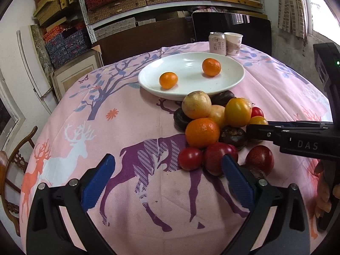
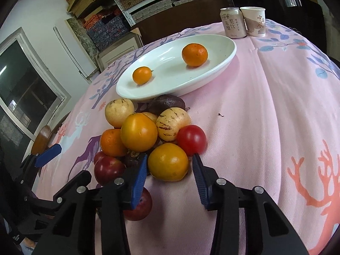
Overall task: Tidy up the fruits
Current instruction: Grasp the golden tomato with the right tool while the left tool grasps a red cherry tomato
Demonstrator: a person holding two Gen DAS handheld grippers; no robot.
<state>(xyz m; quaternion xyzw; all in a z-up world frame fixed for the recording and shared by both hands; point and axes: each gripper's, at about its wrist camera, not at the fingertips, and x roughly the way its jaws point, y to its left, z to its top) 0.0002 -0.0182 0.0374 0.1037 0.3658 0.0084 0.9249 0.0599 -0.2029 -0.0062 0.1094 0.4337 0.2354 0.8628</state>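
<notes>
We see both grippers angled down toward a pink deer-print tablecloth (image 2: 265, 116). The right gripper (image 2: 170, 171) comes up from the bottom of the right wrist view, its two blue fingers (image 2: 139, 182) set either side of a yellow-orange fruit (image 2: 168, 162) at the near edge of the fruit pile (image 2: 146, 136). The left pad lies against the fruit's side; the right pad sits just beside it, and we cannot tell whether it touches — the jaws are narrow, about the fruit's width, so we cannot say that the fruit is gripped. The fruit rests on the cloth, touching a red tomato (image 2: 191, 140) above and to the right.

In the left wrist view the left gripper (image 1: 167, 180) rises from the lower edge with its blue fingers (image 1: 98, 182) spread wide and nothing between them but cloth. Its right finger stands in front of a dark red plum (image 1: 218, 157) at the pile's lower edge; contact is unclear. The right gripper's black body reaches in from the right edge, with part of a hand (image 1: 324, 191) visible on its handle at the lower right.

Above the pile, in mid-frame, a white plate (image 1: 191, 89) holds two mandarins (image 1: 211, 67) well apart. A drink can (image 1: 217, 43) and paper cup (image 1: 233, 43) stand side by side beyond the plate — near the top of the frame.
</notes>
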